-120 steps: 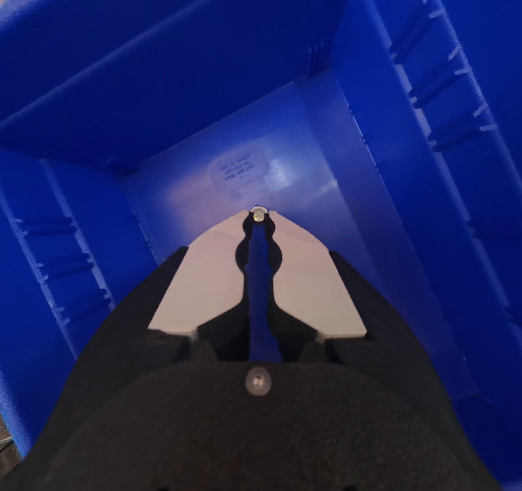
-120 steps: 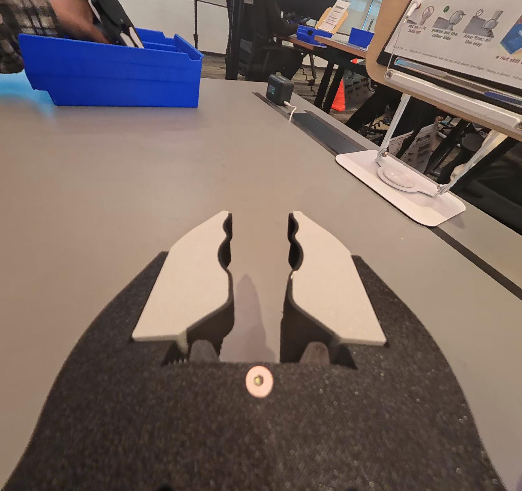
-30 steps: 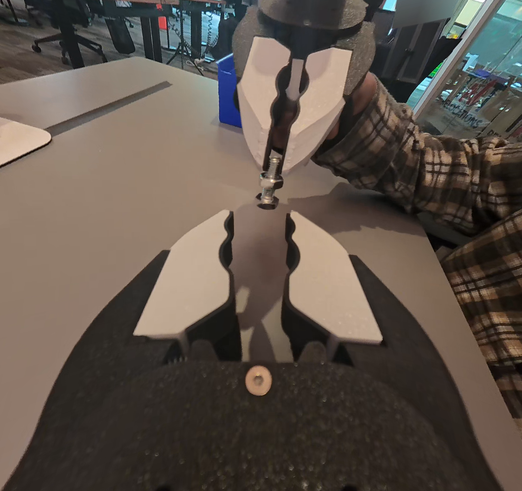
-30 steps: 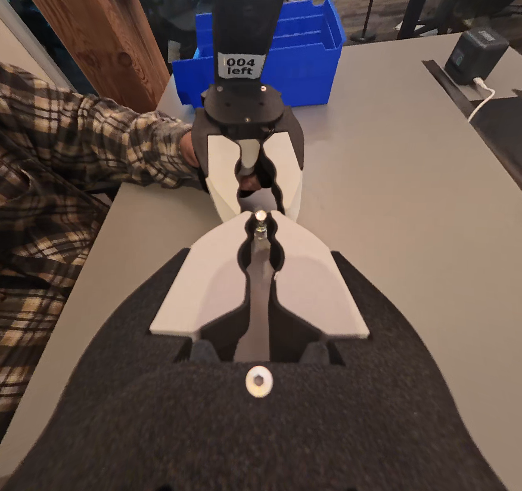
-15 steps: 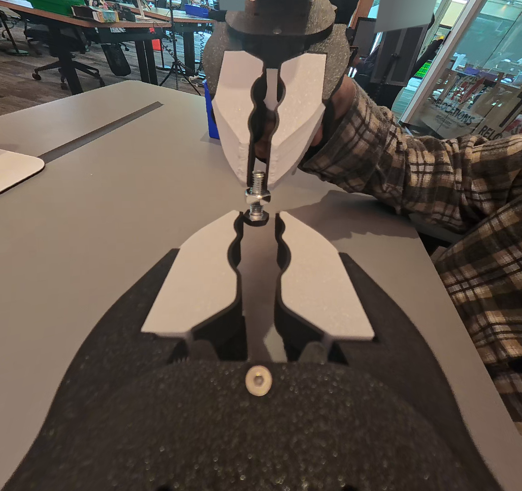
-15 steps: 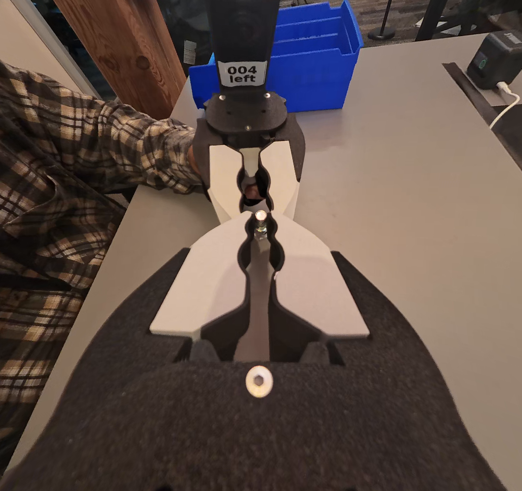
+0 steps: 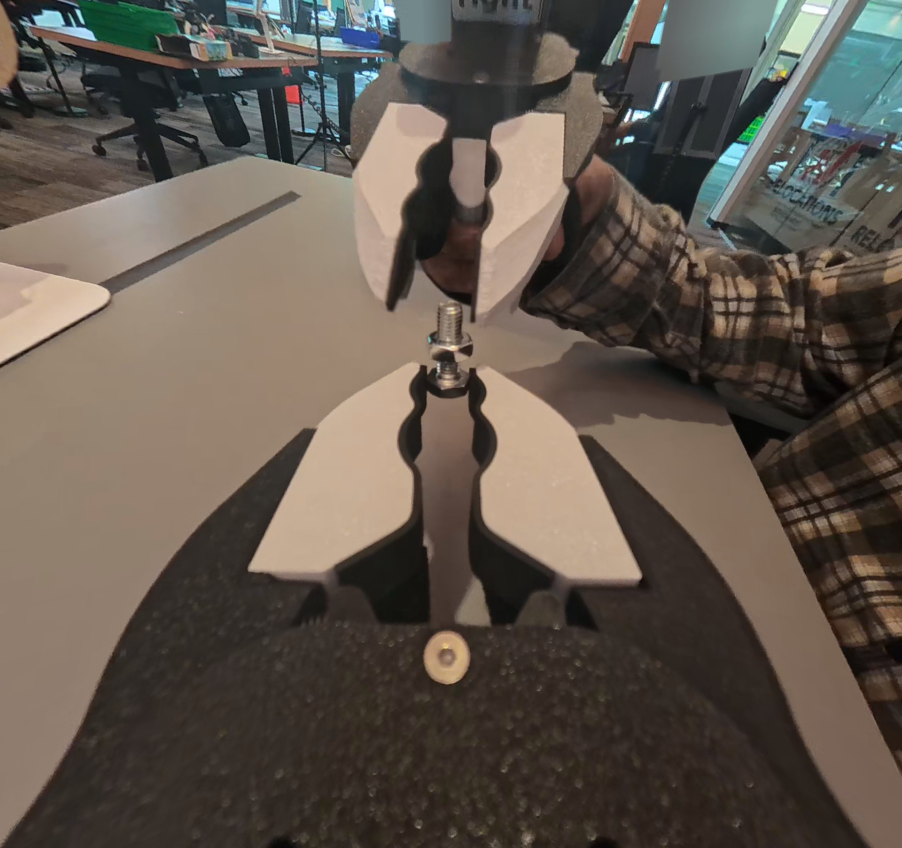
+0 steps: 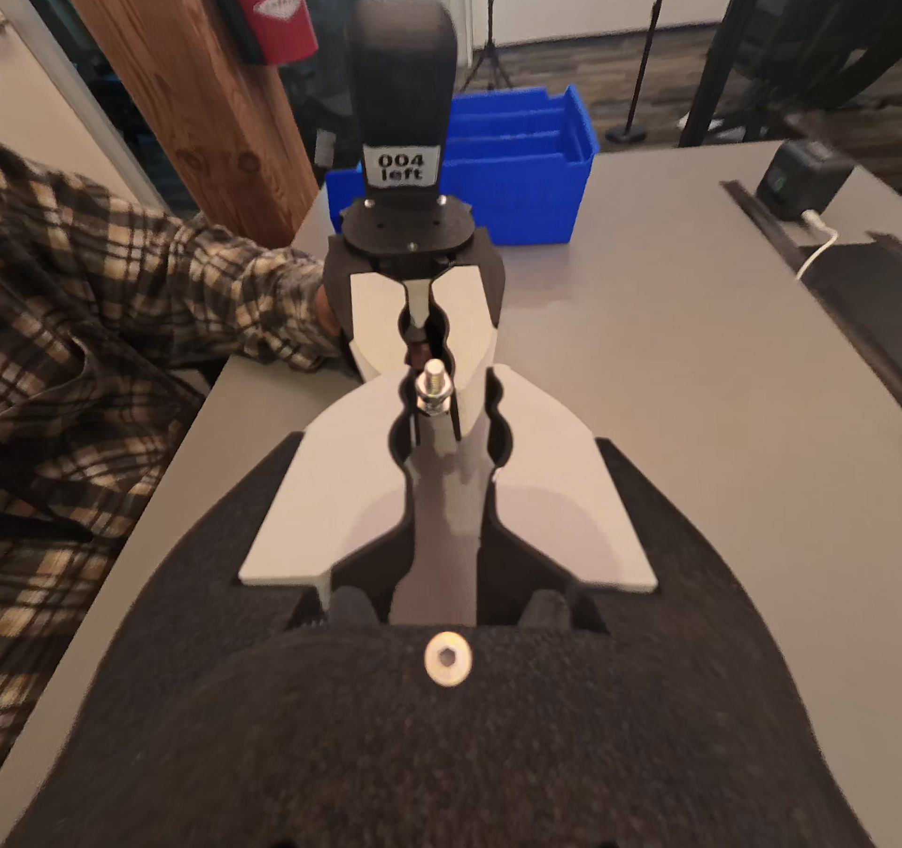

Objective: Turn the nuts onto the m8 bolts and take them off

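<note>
A silver bolt (image 7: 449,319) with a nut (image 7: 448,348) threaded partway along it is held above the grey table (image 7: 195,409). My left gripper (image 7: 446,373) is shut on the bolt's head end. My right gripper (image 7: 432,309) faces it, open, its fingers on either side of the threaded tip without pinching it. In the right wrist view the bolt (image 8: 433,371) and nut (image 8: 432,397) stand between my right gripper's (image 8: 446,380) spread fingers, with the left gripper (image 8: 436,427) holding the bolt from the far side.
A blue bin (image 8: 527,200) stands at the table's far edge behind the left gripper. A black charger (image 8: 805,185) with a white cable is at the right. A white stand base (image 7: 44,307) lies at the left. Plaid sleeves (image 7: 732,312) reach in from the side. My left and right fingertips are right by each other.
My left gripper has closed on the bolt's head. My right gripper, shut on the threaded end half a second ago, has opened and let go.
</note>
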Motion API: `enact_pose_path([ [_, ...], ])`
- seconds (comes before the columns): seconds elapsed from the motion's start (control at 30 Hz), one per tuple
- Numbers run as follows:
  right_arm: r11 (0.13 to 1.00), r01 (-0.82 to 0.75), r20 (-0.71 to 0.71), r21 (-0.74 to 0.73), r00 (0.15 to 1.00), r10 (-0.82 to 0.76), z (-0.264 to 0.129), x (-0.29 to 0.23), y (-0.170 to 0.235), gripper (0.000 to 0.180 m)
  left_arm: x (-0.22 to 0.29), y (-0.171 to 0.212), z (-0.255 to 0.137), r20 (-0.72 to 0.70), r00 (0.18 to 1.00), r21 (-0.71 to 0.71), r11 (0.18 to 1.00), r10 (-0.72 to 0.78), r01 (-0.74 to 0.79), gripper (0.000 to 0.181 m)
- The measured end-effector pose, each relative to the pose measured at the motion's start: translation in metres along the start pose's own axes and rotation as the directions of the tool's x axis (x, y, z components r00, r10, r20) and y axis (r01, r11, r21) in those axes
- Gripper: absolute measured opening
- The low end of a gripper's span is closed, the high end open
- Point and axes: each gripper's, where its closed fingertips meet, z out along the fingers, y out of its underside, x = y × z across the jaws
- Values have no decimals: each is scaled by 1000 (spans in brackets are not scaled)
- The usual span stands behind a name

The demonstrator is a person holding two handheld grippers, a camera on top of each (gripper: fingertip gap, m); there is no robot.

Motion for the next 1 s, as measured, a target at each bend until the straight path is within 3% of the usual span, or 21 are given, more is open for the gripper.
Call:
enact_pose_path([
  [0.17,992,-1,-41,129,999,7,0,6,-17,60,-1,-9,-7,22,1000,40,999,10,-11,15],
  [0.4,990,-4,-137,144,990,24,1,24,-16,82,4,-24,-14,33,999,109,993,41,-44,15],
  [0.47,983,-7,-175,182,984,40,-8,32,-21,78,4,-30,-19,36,998,143,989,45,-50,15],
  [0.57,966,-26,-114,257,992,57,-10,22,-34,78,6,-35,-22,28,999,167,985,37,-41,15],
  [0.67,972,-11,-85,236,996,32,2,13,-35,80,8,-35,-20,21,999,169,985,41,-44,15],
  [0.83,967,-23,-202,255,976,77,-17,37,-34,77,12,-39,-22,19,998,188,980,60,-63,15],
  [0.93,959,-16,-97,282,994,45,-8,13,-45,80,11,-39,-22,21,998,190,980,52,-55,15],
  [1.0,975,20,-114,223,993,6,3,10,-41,82,11,-38,-21,18,999,190,980,49,-51,15],
])
